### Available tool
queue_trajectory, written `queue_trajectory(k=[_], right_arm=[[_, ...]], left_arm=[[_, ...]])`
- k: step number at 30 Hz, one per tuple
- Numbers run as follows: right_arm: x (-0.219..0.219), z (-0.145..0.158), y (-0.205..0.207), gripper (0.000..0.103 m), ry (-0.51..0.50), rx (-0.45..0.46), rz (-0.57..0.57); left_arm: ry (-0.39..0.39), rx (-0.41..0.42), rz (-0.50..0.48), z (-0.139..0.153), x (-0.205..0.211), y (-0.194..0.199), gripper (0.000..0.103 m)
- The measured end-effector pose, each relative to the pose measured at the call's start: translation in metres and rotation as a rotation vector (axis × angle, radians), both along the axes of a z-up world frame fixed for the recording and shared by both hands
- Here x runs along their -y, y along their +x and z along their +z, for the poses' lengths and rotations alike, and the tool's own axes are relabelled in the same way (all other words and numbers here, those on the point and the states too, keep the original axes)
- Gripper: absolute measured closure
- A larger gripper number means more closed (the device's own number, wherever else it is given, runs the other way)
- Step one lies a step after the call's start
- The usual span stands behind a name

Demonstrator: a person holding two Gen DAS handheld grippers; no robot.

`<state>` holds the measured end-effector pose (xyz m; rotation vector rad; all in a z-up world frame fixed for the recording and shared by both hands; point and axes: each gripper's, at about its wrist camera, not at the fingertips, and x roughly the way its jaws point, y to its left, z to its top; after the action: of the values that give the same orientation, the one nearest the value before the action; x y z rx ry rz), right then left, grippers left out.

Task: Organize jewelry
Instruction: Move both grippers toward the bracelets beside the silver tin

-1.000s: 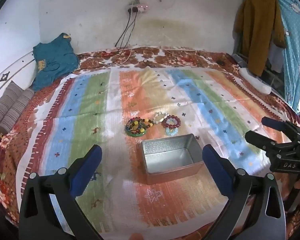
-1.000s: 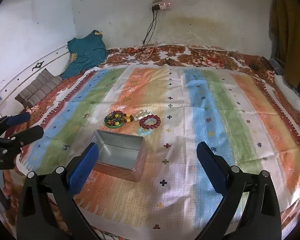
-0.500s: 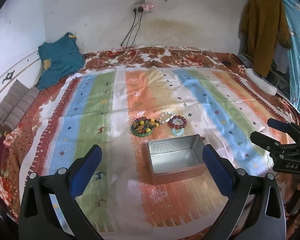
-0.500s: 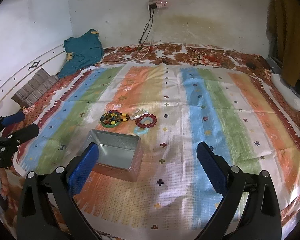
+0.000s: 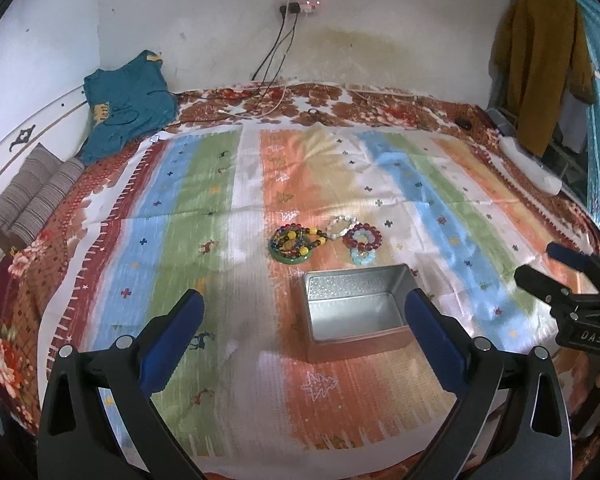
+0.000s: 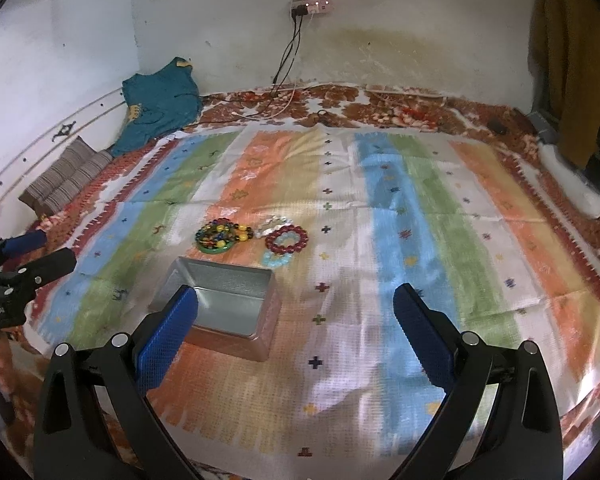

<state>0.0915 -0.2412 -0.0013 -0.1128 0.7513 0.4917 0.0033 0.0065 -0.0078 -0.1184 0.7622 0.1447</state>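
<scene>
An empty silver metal box (image 5: pixel 356 308) (image 6: pixel 220 304) stands open-topped on the striped bedspread (image 5: pixel 204 200) (image 6: pixel 440 220). Just behind it lies a cluster of beaded bracelets: a multicoloured one on a green ring (image 5: pixel 294 242) (image 6: pixel 218 236), a white one (image 5: pixel 340 227) (image 6: pixel 274 224), a dark red one (image 5: pixel 364 237) (image 6: pixel 287 239) and a pale blue one (image 5: pixel 362 257) (image 6: pixel 276 258). My left gripper (image 5: pixel 304 336) is open, held above the near edge short of the box. My right gripper (image 6: pixel 296 332) is open too, to the right of the box, and shows in the left wrist view (image 5: pixel 556 268).
A teal garment (image 5: pixel 126 106) and striped cushions (image 5: pixel 28 200) lie at the far left. Cables (image 5: pixel 268 96) run from a wall socket (image 5: pixel 298 2) onto the bed's far edge. Clothes hang at the right (image 5: pixel 540 72), with a white bolster (image 5: pixel 528 164) beneath.
Both grippers have drifted slightly; the box and bracelets sit a little further right in the left view and further left in the right view. Nothing was grasped.
</scene>
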Motion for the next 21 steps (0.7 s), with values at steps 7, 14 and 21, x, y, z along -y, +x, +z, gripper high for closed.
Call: queue_trajectory(k=[7, 14, 21], right_arm=[[-0.003, -0.003, 0.001, 0.004, -0.018, -0.004, 0.010], [-0.002, -0.005, 0.008, 0.004, -0.010, -0.033, 0.001], [-0.007, -0.008, 0.023, 0.004, -0.029, -0.043, -0.001]], left_arm=[[0.003, -0.013, 0.012, -0.004, -0.005, 0.001, 0.005], [-0.025, -0.037, 0.023, -0.006, -0.011, 0.007, 0.005], [0.003, -0.058, 0.023, -0.007, -0.009, 0.025, 0.005]])
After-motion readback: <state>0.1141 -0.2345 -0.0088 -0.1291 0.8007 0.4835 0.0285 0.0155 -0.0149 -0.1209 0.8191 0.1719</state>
